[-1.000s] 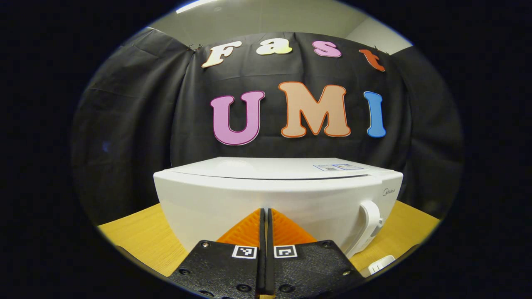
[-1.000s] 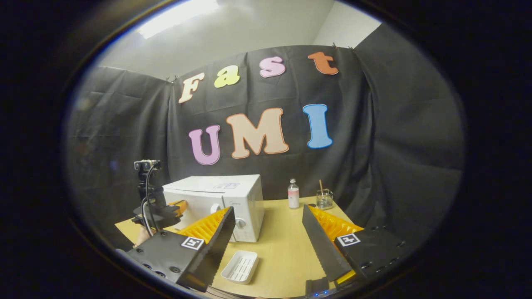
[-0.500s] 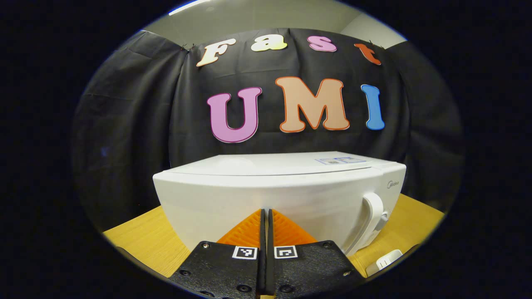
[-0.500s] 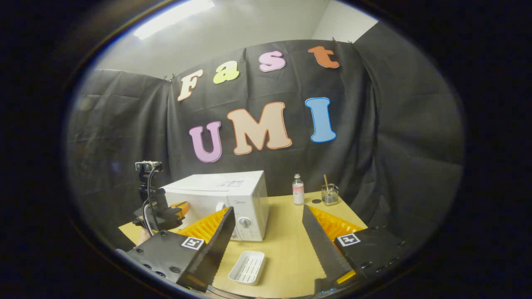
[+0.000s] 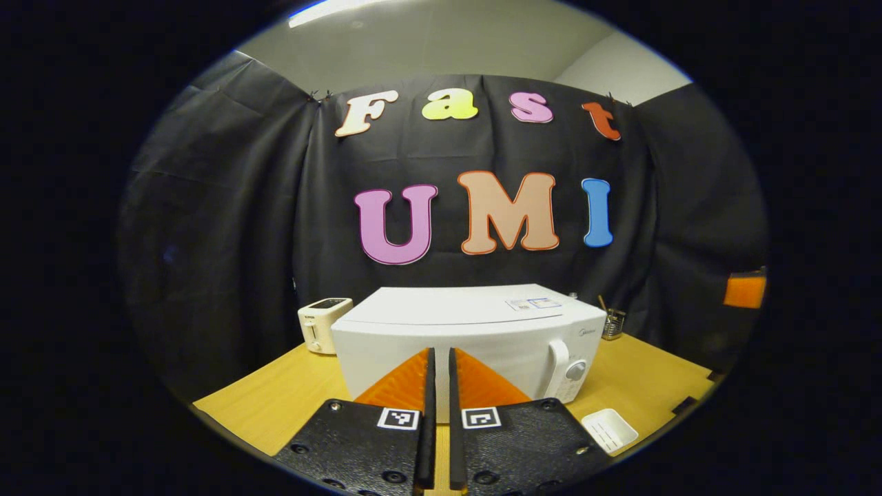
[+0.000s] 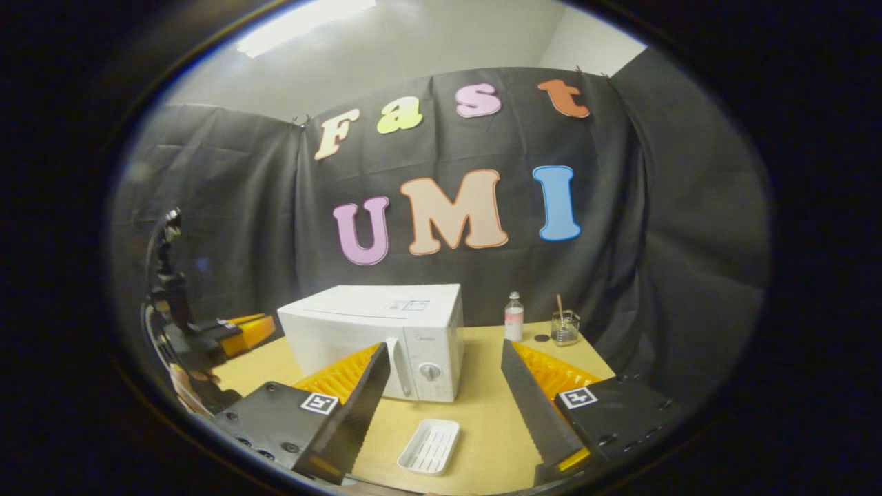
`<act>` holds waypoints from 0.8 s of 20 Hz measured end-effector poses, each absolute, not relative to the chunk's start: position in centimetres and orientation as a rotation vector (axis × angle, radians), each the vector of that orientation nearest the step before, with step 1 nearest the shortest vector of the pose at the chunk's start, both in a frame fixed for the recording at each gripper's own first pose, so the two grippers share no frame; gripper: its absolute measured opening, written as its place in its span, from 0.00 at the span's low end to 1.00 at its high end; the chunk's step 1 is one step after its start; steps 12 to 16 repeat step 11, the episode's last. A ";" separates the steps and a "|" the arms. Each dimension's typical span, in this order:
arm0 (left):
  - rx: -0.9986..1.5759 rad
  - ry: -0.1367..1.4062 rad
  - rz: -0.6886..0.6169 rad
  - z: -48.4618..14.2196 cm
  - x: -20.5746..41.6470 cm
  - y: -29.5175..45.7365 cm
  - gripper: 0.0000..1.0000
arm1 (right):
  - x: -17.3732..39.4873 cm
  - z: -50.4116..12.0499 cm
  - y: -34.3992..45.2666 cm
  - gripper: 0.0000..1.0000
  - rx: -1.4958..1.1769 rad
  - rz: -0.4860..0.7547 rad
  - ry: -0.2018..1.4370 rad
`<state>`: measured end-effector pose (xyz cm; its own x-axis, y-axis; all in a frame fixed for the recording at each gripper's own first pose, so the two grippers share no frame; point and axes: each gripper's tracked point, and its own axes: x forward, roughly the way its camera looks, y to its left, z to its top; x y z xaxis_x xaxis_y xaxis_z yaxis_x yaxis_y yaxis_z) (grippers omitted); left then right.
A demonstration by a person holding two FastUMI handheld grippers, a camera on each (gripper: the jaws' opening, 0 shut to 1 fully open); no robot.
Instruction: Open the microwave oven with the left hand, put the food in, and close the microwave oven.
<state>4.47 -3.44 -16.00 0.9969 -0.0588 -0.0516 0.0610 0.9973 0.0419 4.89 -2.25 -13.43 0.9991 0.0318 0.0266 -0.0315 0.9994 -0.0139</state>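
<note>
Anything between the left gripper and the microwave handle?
Nothing visible. In the left gripper view the left gripper faces the microwave door; the handle sits off to the right with only bare table in between. The white tray lies lower right, aside.

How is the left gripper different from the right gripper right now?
The left gripper has its fingers almost together, with just a thin slit between them; the right gripper has its fingers spread wide. The left gripper points at the front of the microwave; between the right gripper's fingers you see the microwave's corner and a white tray on the table. Both hold nothing, and both carry square markers.
</note>
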 end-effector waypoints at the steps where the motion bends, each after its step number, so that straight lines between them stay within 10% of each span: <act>1: 0.029 0.037 -0.066 -14.5 3.5 -3.3 0.17 | 4.7 -13.4 -1.8 0.92 -0.023 0.035 -0.025; 2: 0.017 0.023 -0.071 -13.3 2.5 -3.1 0.24 | 4.6 -13.4 -1.5 0.92 -0.030 0.039 -0.021; 5: -0.021 -0.006 -0.038 -10.5 1.0 -1.8 0.91 | 4.3 -13.2 -0.7 0.92 -0.038 0.047 -0.008; 16: -0.017 -0.018 -0.013 -8.8 -0.9 0.2 0.94 | 4.2 -12.3 0.2 0.92 -0.058 0.052 -0.010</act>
